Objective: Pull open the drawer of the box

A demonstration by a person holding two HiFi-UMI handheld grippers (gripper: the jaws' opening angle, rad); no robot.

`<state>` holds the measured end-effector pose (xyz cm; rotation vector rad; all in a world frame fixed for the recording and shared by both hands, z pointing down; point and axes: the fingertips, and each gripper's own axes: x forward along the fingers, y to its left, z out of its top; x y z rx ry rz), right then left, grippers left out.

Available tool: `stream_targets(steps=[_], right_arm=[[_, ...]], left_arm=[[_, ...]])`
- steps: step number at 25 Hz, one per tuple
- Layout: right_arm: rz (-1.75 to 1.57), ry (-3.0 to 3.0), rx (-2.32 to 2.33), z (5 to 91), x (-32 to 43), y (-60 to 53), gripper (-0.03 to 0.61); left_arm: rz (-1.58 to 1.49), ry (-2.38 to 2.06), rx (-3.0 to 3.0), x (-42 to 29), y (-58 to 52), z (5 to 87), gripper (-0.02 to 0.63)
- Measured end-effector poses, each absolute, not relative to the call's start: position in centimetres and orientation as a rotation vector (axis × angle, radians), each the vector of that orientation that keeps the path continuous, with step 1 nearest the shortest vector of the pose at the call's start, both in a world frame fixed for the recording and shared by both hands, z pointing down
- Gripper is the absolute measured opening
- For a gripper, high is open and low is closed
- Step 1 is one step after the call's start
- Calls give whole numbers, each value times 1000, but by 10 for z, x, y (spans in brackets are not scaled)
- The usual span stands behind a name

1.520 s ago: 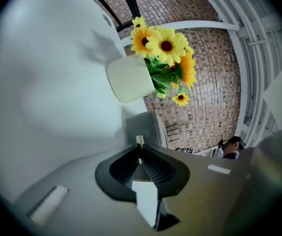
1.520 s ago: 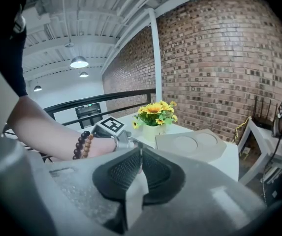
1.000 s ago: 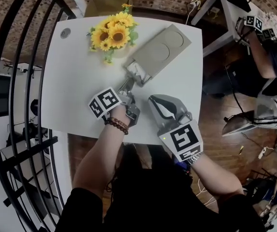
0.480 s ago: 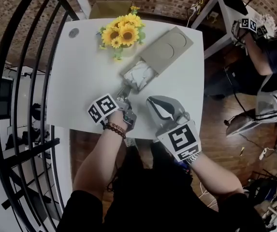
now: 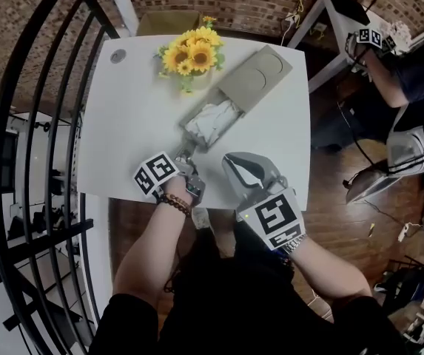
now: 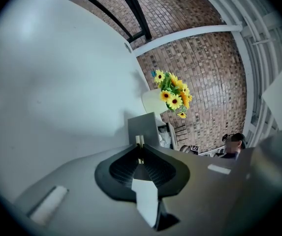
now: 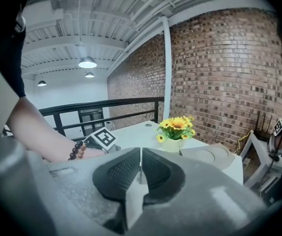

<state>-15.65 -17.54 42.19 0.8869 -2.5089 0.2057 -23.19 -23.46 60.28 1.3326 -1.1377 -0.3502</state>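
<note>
A flat grey box (image 5: 254, 78) lies at an angle on the white table (image 5: 130, 124). Its drawer (image 5: 210, 121) stands pulled out toward me, with crumpled white stuff showing inside. My left gripper (image 5: 185, 156) is shut on the small pull tab at the drawer's front end. In the left gripper view the grey drawer front (image 6: 143, 128) rises just past the left gripper (image 6: 140, 150), whose pads pinch the thin tab. My right gripper (image 5: 229, 160) hovers shut and empty by the table's near edge, to the right of the drawer. In its own view the right gripper (image 7: 141, 155) is pressed together on nothing.
A vase of sunflowers (image 5: 191, 54) stands left of the box, close to the drawer's mouth. A small round disc (image 5: 118, 55) sits at the far left corner. A black railing (image 5: 19, 124) runs along the left. Another person (image 5: 411, 72) sits at the far right.
The drawer has slid further out of the box as my left gripper drew back toward me with the tab. More of the white contents show. The right gripper has stayed about where it was.
</note>
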Motion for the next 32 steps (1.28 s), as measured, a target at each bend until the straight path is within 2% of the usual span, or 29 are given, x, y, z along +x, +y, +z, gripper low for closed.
stream_targets(steps=[18, 25, 28, 32], right_arm=[[168, -2498, 935, 408, -169, -160, -2], [169, -2494, 978, 401, -162, -160, -2], [177, -2484, 1009, 396, -157, -161, -2], [185, -2476, 1059, 389, -151, -163, -9]], left_arm=[[-279, -1143, 1345, -248, -218, 612, 55], [-217, -1214, 1400, -262, -214, 602, 141], [-125, -1270, 1521, -269, -208, 580, 133], [3, -1292, 1757, -259, -200, 536, 76]])
